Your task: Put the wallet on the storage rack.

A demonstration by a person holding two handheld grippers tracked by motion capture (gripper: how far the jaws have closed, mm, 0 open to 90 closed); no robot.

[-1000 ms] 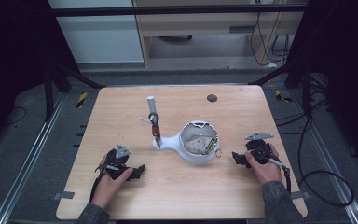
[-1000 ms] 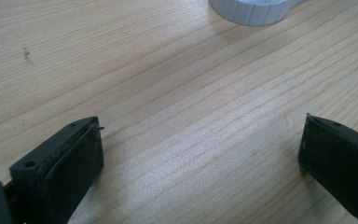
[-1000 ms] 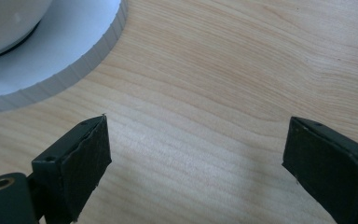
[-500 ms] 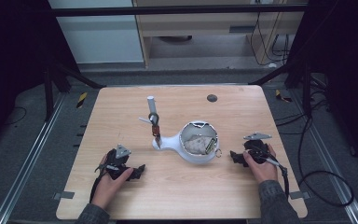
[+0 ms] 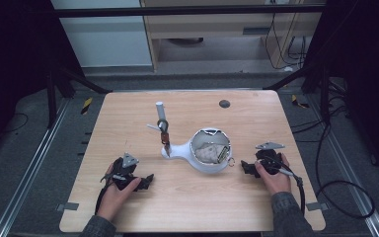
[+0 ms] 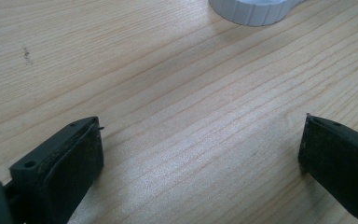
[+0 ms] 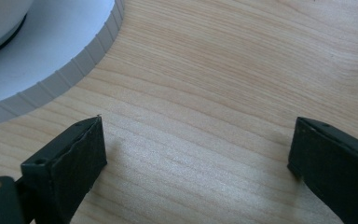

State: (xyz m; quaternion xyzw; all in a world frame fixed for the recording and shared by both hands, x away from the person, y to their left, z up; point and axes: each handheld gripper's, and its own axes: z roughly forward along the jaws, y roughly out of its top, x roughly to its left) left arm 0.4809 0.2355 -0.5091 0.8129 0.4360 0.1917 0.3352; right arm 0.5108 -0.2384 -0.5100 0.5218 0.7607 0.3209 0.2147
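While both hands are resting low on the wooden table, the white scoop-shaped holder is sitting near the table's middle, between the two grippers and nearer the right one. Its round bowl is holding crumpled pale material and a small metallic piece at the inner right wall; what they are is too small to tell. Its handle is pointing left toward an upright grey post carrying a dark clip and a reddish-brown part.

Left gripper is lying near the front left, jaws spread wide with only bare wood between them, pads touching nothing; the holder's ribbed rim is showing far off in the left gripper view.

Right gripper is sitting just beside the holder's right side, apart from it. Its jaws have just been opening and are now standing wide, gripping nothing; the ribbed rim is lying just ahead of its left-hand pad.
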